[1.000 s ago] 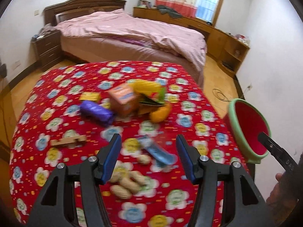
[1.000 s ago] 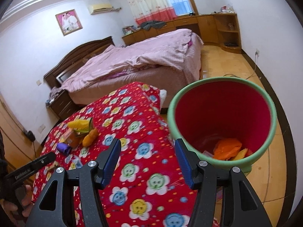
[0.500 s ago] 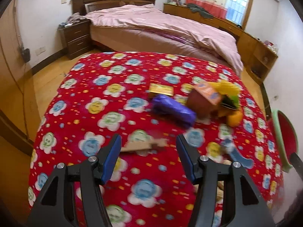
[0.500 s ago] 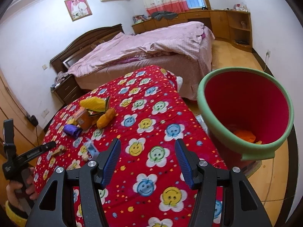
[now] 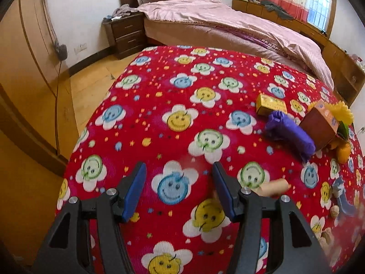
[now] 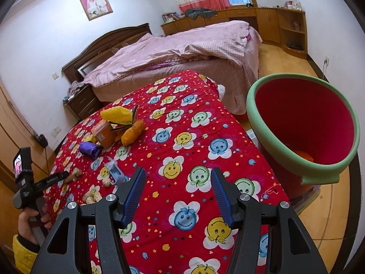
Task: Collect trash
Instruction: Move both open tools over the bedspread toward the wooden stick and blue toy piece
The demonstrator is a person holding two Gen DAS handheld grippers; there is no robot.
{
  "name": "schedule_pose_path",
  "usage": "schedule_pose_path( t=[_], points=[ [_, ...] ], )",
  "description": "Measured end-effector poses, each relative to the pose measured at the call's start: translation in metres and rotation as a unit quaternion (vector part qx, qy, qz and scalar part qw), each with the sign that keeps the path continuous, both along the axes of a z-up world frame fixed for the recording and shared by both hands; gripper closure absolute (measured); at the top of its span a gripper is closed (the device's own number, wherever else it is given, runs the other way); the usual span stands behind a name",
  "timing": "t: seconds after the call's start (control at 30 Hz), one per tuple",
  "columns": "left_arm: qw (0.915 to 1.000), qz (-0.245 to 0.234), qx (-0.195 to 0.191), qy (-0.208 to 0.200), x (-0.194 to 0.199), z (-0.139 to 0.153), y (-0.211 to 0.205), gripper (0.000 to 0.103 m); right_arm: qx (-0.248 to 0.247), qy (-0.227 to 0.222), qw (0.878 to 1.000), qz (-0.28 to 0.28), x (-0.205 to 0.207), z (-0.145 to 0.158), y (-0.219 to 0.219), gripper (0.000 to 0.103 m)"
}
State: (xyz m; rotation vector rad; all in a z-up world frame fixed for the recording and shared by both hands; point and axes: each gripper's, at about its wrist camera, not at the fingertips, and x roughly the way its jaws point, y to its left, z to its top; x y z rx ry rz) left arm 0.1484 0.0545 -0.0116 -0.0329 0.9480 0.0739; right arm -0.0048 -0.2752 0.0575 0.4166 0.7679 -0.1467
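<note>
Bedroom with a pink-covered bed [image 6: 182, 45] behind a table under a red flower-print cloth [image 5: 182, 86], on which the trash lies scattered. From left to right in the right wrist view: the left gripper [image 6: 58, 177], jaws spread and empty, held over the cloth's near left edge beside a wooden piece [image 6: 74, 175] and peanuts [image 6: 93, 197]; then a blue wrapper [image 6: 115, 171], a purple wrapper [image 6: 90, 148], a brown box [image 6: 103, 133], a yellow wrapper [image 6: 118, 114] and an orange piece [image 6: 132, 132] clustered mid-table. Nearest the viewer the right gripper [image 6: 178, 191] hangs over bare cloth with jaws spread on nothing, and the green-rimmed red bin [image 6: 269, 134] stands on the floor just beside the table's right edge, something orange in its bottom.
</note>
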Motion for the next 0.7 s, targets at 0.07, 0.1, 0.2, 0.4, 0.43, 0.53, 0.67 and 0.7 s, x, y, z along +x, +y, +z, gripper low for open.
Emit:
schedule_pose_path(
  t=[0.07, 0.1, 0.2, 0.4, 0.43, 0.53, 0.67, 0.7],
  points=[
    [1.0, -0.004, 0.002, 0.001, -0.005, 0.0, -0.002, 0.044, 0.001, 0.0, 1.0, 0.002, 0.001, -0.001, 0.001, 0.042],
    [1.0, -0.006, 0.002, 0.002, -0.008, 0.001, -0.004, 0.044, 0.002, 0.001, 1.0, 0.003, 0.001, -0.001, 0.001, 0.042],
    [0.9997, -0.015, -0.016, 0.008, -0.016, 0.001, -0.006, 0.044, 0.003, 0.001, 1.0, 0.006, 0.002, -0.002, 0.003, 0.043],
    [0.9987, -0.035, -0.034, 0.011, -0.033, 0.001, -0.015, 0.044, 0.006, 0.001, 1.0, 0.009, 0.001, -0.004, 0.004, 0.042],
    [0.9986, -0.037, -0.035, 0.012, -0.036, 0.002, -0.018, 0.044, 0.006, 0.001, 1.0, 0.009, 0.001, -0.004, 0.004, 0.043],
    [0.9976, -0.049, -0.045, 0.016, -0.042, 0.003, -0.022, 0.043, 0.009, 0.001, 1.0, 0.008, 0.001, -0.004, 0.003, 0.043],
    [0.9937, -0.079, -0.079, 0.013, -0.05, 0.008, -0.029, 0.043, 0.011, 0.0, 1.0, 0.009, 0.001, -0.004, 0.002, 0.043],
    [0.9923, -0.088, -0.086, 0.011, -0.051, 0.009, -0.031, 0.043, 0.011, 0.0, 1.0, 0.01, 0.0, -0.004, 0.002, 0.043]
  ],
)
